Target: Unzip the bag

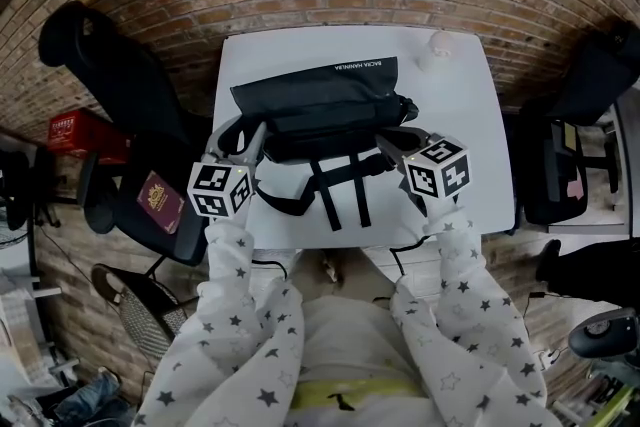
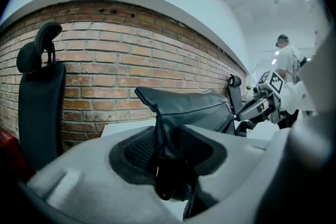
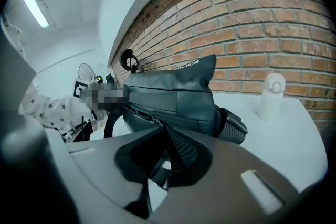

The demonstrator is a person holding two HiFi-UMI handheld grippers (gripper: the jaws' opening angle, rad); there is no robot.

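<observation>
Head view: a white table (image 1: pixel 470 115) carries the black bag (image 1: pixel 318 100), just ahead of both pairs of fingers.
The left gripper (image 2: pixel 163 139) pinches a fold of the bag's end between its fingers. The right gripper (image 3: pixel 163 136) has its fingers almost together on a thin black tab (image 3: pixel 160 176) of the bag.

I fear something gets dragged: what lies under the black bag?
Only the white table shows around the bag. The surface directly beneath it is covered, so I cannot tell.
</observation>
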